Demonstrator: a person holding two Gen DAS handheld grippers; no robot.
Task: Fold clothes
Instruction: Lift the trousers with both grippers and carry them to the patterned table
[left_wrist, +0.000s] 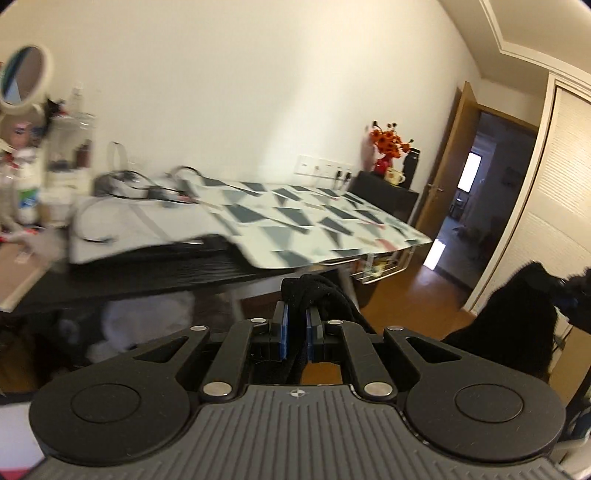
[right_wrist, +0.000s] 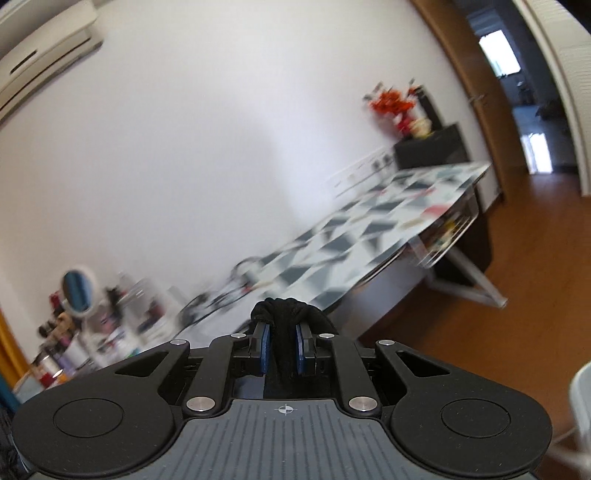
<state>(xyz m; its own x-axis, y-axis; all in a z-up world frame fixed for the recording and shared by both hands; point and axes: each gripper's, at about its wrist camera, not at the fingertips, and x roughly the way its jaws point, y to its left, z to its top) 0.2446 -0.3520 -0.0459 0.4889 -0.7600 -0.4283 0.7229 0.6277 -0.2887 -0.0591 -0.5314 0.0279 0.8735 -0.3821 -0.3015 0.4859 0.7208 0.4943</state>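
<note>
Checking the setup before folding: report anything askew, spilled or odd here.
Nothing spilled or damaged shows. The black garment is bunched in the jaws of both the left gripper and right gripper, held up in the air rather than lying on the patterned table. Blur hides detail.

Patterned table (left_wrist: 295, 218) lies ahead, its left end crowded with clutter (left_wrist: 55, 177); right stretch bare.

A plain white wall (left_wrist: 221, 92) backs a long table (left_wrist: 295, 218) covered in a grey-and-white triangle pattern. At its far end a black cabinet (left_wrist: 384, 192) carries orange flowers (left_wrist: 388, 142). The floor (right_wrist: 517, 277) is warm brown wood. An open wooden door (left_wrist: 454, 155) leads to a dim hallway. An air conditioner (right_wrist: 44, 48) hangs high on the wall.
</note>
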